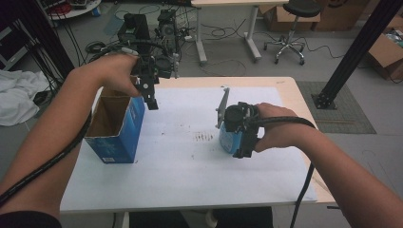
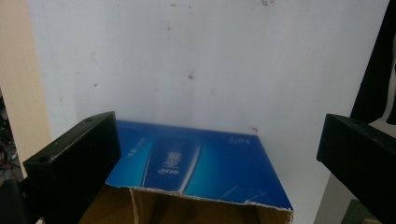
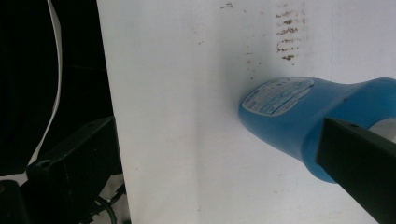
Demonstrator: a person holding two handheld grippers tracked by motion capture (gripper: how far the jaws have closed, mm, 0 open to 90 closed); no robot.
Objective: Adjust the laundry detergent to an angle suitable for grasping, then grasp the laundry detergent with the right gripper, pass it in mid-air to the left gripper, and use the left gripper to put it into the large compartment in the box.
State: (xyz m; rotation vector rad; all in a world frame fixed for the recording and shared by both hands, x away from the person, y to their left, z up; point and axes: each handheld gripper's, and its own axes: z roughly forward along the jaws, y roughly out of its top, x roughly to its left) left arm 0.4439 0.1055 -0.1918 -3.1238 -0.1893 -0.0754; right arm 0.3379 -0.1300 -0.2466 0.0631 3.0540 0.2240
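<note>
Overhead, left gripper (image 1: 151, 100) spread wide above box (image 1: 115, 124) rim, right gripper (image 1: 242, 142) unclenched beside blue bottle (image 3: 317, 116).

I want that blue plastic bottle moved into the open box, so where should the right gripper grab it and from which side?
Grip the blue plastic bottle across its narrower body near the top, coming from above. It appears to stand upright on the white table cover, and the right gripper, jaws apart, already sits beside it.

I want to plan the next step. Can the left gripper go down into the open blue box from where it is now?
Probably yes. The left gripper is at the top edge of the blue box, jaws wide apart. The box top is torn open, and nothing blocks it. How deep it can go I cannot tell.
</note>
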